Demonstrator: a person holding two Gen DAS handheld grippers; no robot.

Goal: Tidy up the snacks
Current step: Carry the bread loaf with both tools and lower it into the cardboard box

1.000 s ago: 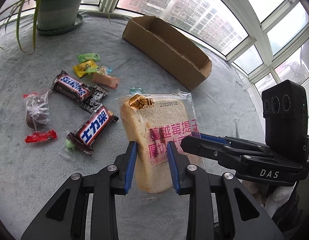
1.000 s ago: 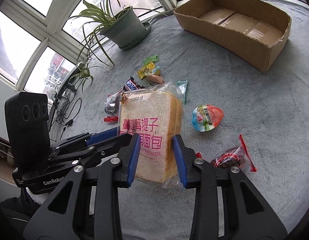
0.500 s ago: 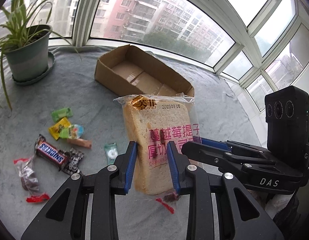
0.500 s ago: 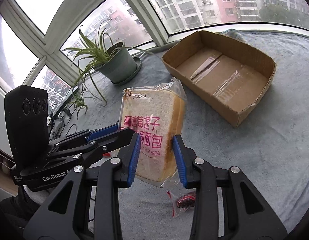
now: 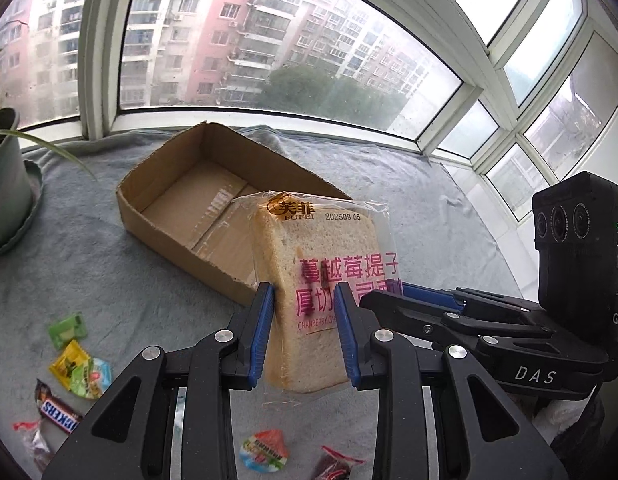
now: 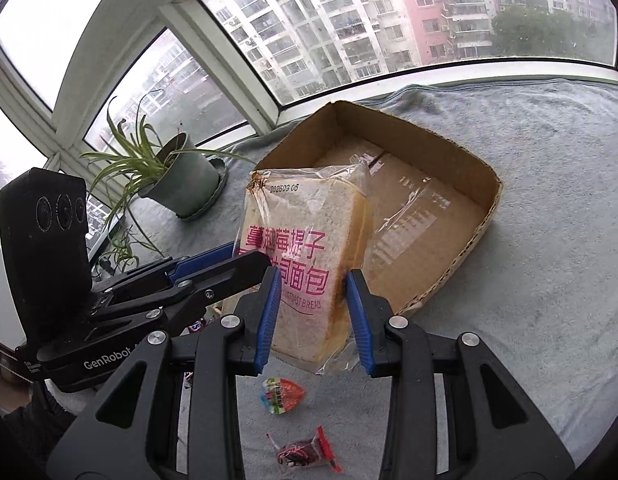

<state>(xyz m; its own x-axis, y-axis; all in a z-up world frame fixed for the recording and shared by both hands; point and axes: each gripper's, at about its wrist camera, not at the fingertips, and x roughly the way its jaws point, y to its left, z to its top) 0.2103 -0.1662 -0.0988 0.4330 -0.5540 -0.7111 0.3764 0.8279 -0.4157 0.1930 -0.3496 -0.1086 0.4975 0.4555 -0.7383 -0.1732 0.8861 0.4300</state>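
Note:
A clear bag of sliced toast bread (image 5: 329, 276) with pink print is held upright in the air by both grippers. My left gripper (image 5: 303, 312) is shut on its lower part. My right gripper (image 6: 311, 300) is shut on the same bag (image 6: 305, 256) from the other side. An empty open cardboard box (image 5: 189, 204) lies on the grey cloth just beyond the bread; it also shows in the right wrist view (image 6: 421, 216). Each gripper's body shows in the other's view.
Loose snacks lie on the cloth below: a Snickers bar (image 5: 57, 412), yellow (image 5: 71, 364) and green (image 5: 67, 330) sweets, a round jelly cup (image 6: 281, 396), a red-ended wrapped snack (image 6: 301, 452). A potted plant (image 6: 181, 184) stands at the left by the windows.
Both grippers have lifted the bread higher and carried it toward the box, which now appears nearer and directly behind the bag. The loose snacks have dropped to the bottom of both views.

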